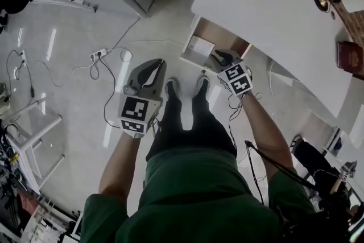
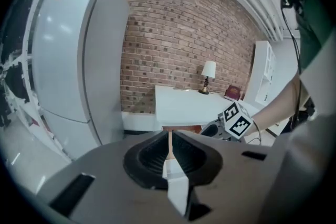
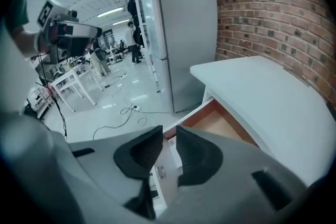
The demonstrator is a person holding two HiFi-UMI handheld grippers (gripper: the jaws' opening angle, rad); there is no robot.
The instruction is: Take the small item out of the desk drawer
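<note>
Step in hand: reaching into the open drawer [image 3: 224, 124] under the white desk [image 1: 267, 3].

Right gripper [image 1: 223, 58] hangs just above the drawer's near edge and points down into it. Its fingers stand moderately apart, with nothing between the pads. Through that gap a small pale item [image 3: 159, 171] appears to lie in the drawer's near end, too small to identify.

Left gripper [image 1: 154, 68] is over the floor, well apart from the desk, fingers almost together, empty.

To do it well:
- Centre the gap over the item.
- Descend straight, clear of the drawer front and the desk's edge.
- Close only once both pads straddle it.
- Grip low, since a small flat piece would likely slip.
</note>
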